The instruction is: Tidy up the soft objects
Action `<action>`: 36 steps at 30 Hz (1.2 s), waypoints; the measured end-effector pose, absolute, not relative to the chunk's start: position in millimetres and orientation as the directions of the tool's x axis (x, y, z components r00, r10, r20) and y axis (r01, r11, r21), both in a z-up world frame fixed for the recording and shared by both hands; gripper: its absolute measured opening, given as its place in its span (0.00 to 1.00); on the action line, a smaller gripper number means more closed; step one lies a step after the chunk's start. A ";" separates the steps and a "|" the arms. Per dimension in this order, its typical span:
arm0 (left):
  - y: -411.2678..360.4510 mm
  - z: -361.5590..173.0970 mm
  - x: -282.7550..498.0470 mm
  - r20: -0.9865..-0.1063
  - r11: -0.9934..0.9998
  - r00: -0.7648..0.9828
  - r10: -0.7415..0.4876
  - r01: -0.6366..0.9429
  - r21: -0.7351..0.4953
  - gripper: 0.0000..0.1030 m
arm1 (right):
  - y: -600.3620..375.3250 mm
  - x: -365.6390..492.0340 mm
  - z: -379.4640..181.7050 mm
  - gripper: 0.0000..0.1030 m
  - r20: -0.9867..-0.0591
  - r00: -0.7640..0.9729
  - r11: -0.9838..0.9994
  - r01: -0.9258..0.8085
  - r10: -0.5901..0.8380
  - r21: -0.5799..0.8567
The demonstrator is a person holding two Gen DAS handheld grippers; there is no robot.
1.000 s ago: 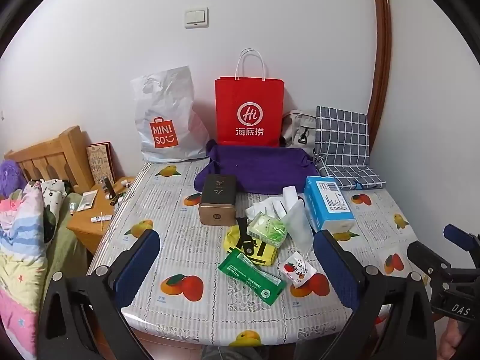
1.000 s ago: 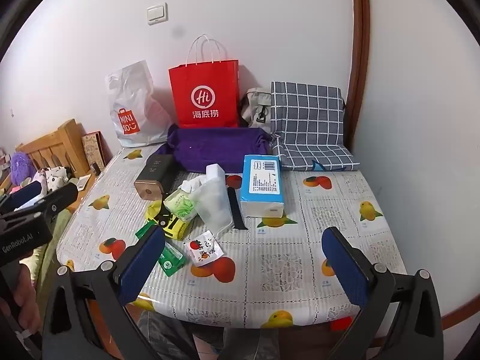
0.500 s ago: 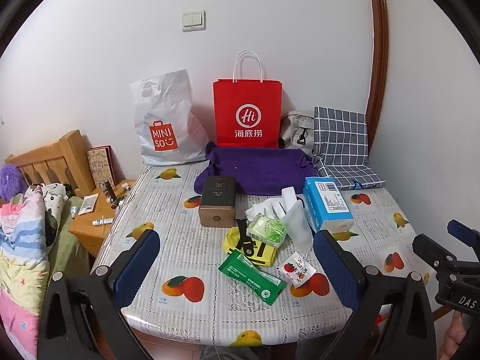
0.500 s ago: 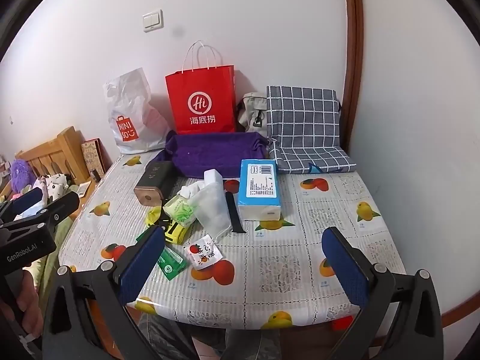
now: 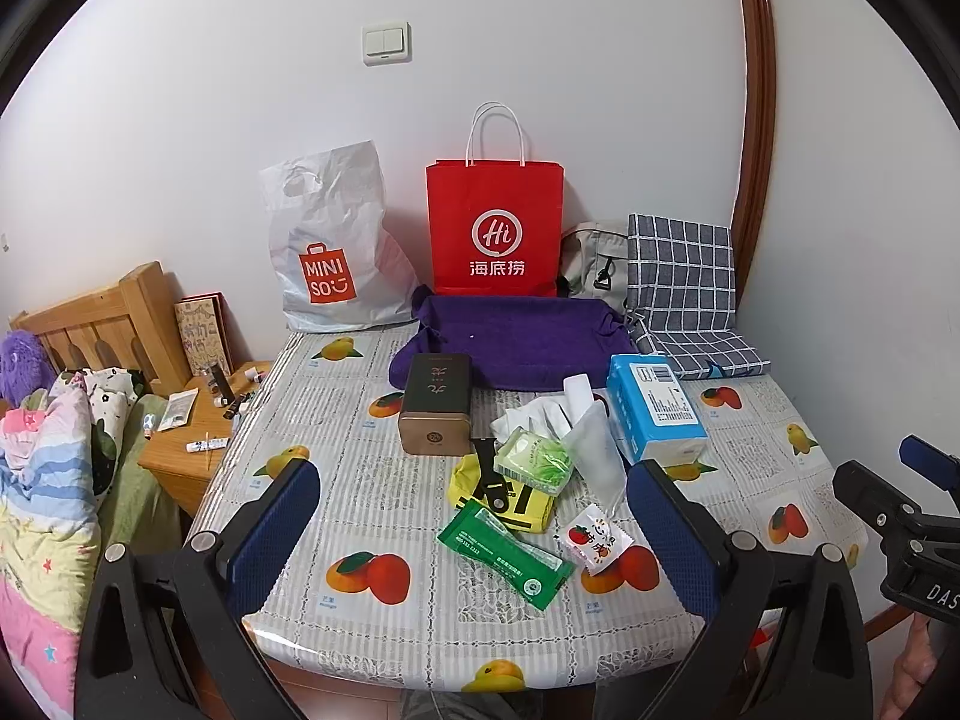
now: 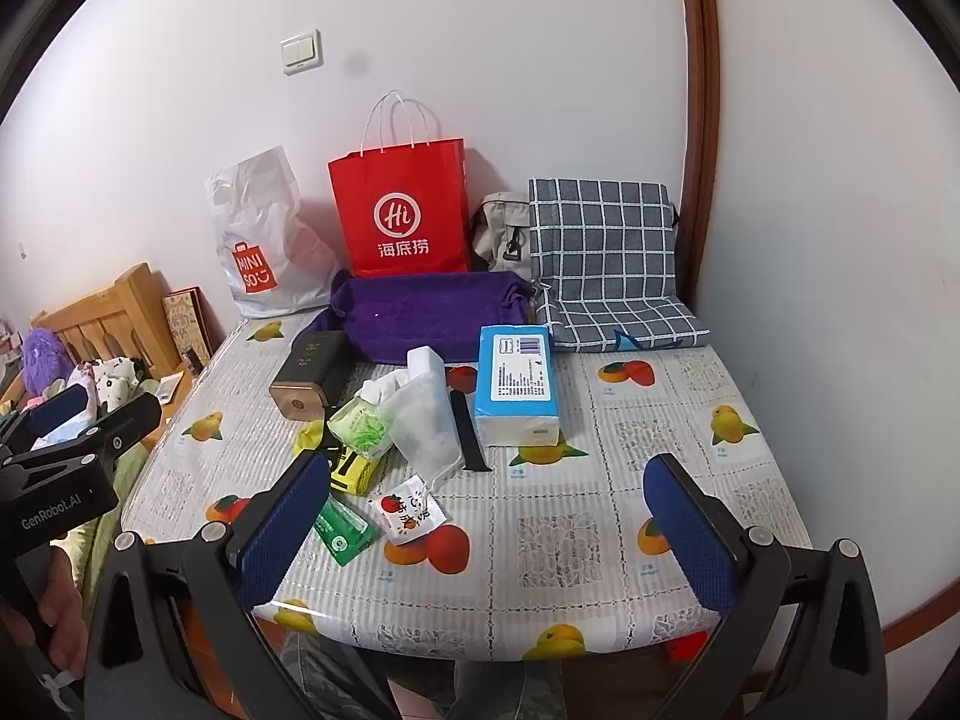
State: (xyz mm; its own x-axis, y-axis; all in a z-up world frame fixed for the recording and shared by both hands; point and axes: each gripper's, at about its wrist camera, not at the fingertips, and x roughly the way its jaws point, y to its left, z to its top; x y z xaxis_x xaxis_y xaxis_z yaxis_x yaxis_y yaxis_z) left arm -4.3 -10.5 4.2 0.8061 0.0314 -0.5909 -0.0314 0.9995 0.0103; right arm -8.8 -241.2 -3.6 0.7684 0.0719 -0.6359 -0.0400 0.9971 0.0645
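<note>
red paper bag (image 5: 495, 228), purple cloth (image 5: 516, 342), blue tissue pack (image 5: 654, 408), fruit-print tablecloth (image 5: 360, 498)

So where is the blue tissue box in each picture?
Left wrist view: the blue tissue box lies right of centre on the table, just in front of the purple cloth.
Right wrist view: the blue tissue box lies near the centre, again in front of the purple cloth.
Shared landmark: the red paper bag standing against the wall.
</note>
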 end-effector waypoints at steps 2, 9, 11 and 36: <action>-10.7 4.3 -4.5 -0.592 0.999 0.806 0.032 -0.032 0.011 1.00 | -242.3 -9.9 -3.7 1.00 -0.634 0.770 0.997 -0.037 0.069 0.064; -10.9 4.0 -4.4 -0.591 0.999 0.806 0.033 -0.033 0.012 1.00 | -243.0 -9.4 -3.4 1.00 -0.636 0.769 0.997 -0.033 0.066 0.063; -10.0 9.2 -5.5 -0.592 0.999 0.805 0.031 -0.031 0.010 1.00 | -243.2 -9.2 -3.2 1.00 -0.636 0.769 0.997 -0.034 0.067 0.064; -10.5 8.5 -5.3 -0.592 0.999 0.805 0.033 -0.031 0.013 1.00 | -242.5 -10.6 -2.5 1.00 -0.632 0.772 0.997 -0.036 0.070 0.067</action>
State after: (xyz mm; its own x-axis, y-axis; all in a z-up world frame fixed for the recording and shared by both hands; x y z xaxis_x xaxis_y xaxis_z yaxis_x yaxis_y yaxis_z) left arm -5.3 -10.5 8.5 0.8052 0.0332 -0.5921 -0.0315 0.9994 0.0132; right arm -10.6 -242.5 -2.5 0.7718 0.0703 -0.6320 -0.0358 0.9971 0.0672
